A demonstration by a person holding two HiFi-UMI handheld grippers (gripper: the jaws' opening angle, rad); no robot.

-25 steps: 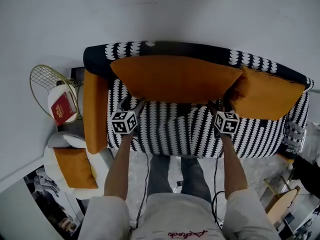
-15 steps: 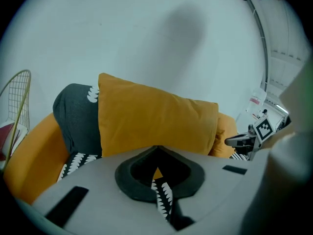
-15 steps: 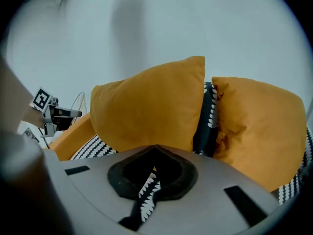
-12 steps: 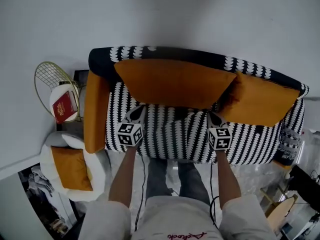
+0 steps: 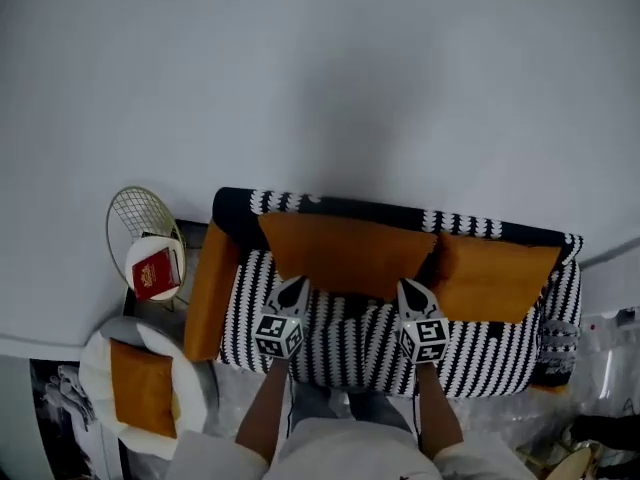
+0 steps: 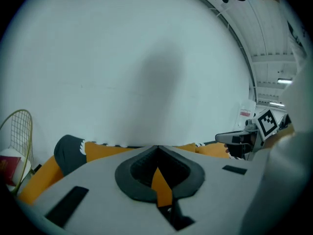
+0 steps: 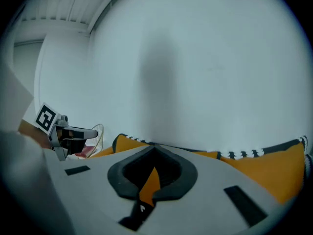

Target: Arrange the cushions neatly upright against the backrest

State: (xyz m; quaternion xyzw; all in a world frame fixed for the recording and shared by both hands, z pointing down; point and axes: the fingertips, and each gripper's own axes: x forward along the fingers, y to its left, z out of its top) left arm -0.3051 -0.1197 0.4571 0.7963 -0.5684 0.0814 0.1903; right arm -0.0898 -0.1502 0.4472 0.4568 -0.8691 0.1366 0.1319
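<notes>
A long orange cushion stands upright against the backrest of the black-and-white patterned sofa. A second, smaller orange cushion leans upright beside it on the right. My left gripper and right gripper hover over the seat just in front of the long cushion's lower edge, both shut with nothing gripped. In the left gripper view the shut left gripper points at the wall above the sofa back. The right gripper does the same in its own view. Orange fabric shows behind both.
An orange bolster lies along the sofa's left arm. Left of the sofa stands a gold wire side table with a red book. A white round seat holding another orange cushion is at the lower left. A plain wall rises behind.
The head view has pulled back and up, so the sofa looks smaller and lower. Both grippers have drawn back slightly from the long cushion, which stays against the backrest.
</notes>
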